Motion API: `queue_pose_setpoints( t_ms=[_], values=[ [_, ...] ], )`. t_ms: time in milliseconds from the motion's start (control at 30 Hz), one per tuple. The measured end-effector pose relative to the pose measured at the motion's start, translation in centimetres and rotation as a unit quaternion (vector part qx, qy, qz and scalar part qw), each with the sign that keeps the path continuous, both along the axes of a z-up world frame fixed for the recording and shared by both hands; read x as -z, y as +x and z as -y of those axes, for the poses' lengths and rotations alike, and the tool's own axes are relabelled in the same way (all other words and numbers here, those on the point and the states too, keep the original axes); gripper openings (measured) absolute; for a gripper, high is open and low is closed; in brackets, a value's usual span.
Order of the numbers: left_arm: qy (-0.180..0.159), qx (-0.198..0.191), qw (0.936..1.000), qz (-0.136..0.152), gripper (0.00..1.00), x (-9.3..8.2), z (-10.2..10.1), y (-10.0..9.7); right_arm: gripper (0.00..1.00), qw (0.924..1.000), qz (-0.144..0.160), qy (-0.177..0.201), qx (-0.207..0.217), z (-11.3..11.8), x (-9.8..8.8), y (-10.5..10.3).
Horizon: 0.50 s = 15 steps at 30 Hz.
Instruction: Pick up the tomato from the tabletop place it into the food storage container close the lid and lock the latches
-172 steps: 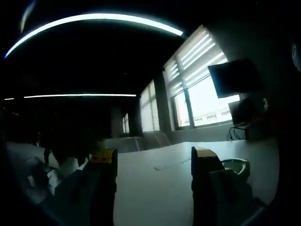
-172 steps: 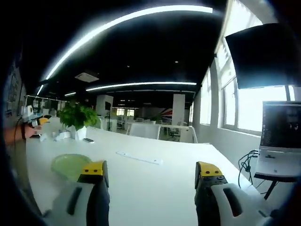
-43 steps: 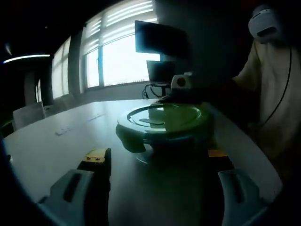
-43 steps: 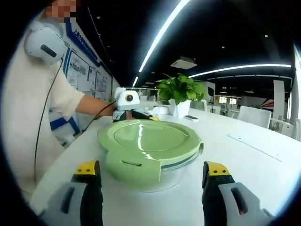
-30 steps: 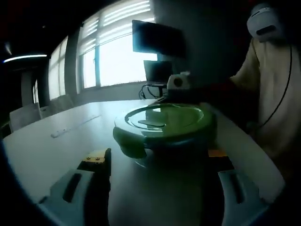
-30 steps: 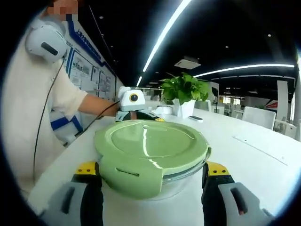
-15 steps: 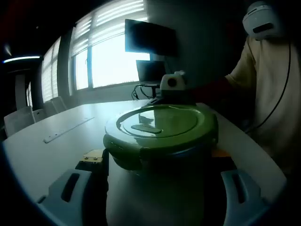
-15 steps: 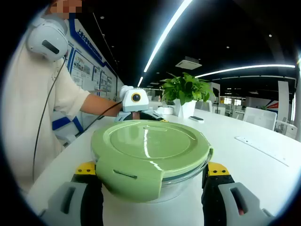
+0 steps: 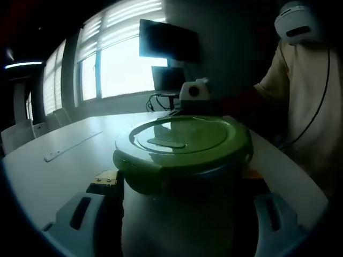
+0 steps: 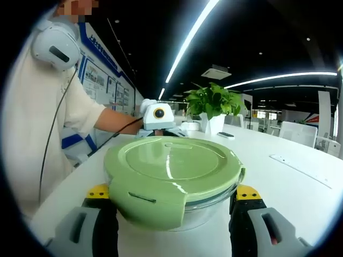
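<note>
Both grippers have closed in on the container since the earlier pictures, so its green lid now bulks larger between each pair of jaws.

In the left gripper view, the left gripper (image 9: 179, 184) stands wide open, its jaws flanking the container (image 9: 182, 160) with nothing held; whether the tips touch the bowl I cannot tell in the dim light. The lid (image 9: 182, 140) sits on top, a latch flap (image 9: 140, 170) hanging toward the camera at lower left. Beyond it the other gripper faces in from the far side, and a person's sleeve (image 9: 300, 96) stands at the right.

In the right gripper view, the right gripper (image 10: 172, 194) is likewise spread wide and empty, jaws either side of the clear bowl. The container rests on the white table (image 10: 300, 182), near its edge. A latch flap (image 10: 147, 203) faces the camera, apparently not pressed down. A potted plant (image 10: 211, 107) stands well behind.

No tomato can be made out.

The bowl looks like glass: probably heavy, rigid, slippery and breakable, while the plastic lid should flex a little. Being round, it has no long axis; it sits upright, lid up. The latch flaps at the rim seem the best places to take hold.
</note>
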<state>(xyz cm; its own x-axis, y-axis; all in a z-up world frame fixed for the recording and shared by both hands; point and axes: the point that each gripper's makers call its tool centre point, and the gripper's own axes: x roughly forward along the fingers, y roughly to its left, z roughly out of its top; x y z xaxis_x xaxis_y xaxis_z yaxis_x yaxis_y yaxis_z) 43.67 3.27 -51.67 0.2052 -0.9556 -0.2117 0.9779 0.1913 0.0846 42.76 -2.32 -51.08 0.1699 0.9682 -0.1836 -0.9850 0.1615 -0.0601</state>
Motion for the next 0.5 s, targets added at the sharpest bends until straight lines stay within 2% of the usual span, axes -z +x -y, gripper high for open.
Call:
queue_pose_setpoints(
  t_ms=[267, 367, 500],
  values=[
    [0.001, -0.001, 1.0000, -0.009, 0.71, -0.07, -0.04, 0.15, 0.80, 1.0000, 0.000, 0.001, 0.000, 0.00, 0.00, 0.08],
    [-0.011, 0.001, 0.9996, -0.027, 0.71, -0.32, -0.18, 0.08, 0.80, 1.0000, 0.000, 0.001, -0.001, 0.02, -0.01, 0.03],
    [-0.011, 0.001, 0.9993, -0.034, 0.70, -0.59, -0.06, -0.02, 0.80, 1.0000, 0.003, -0.001, -0.002, 0.09, -0.03, -0.01]
  ],
)
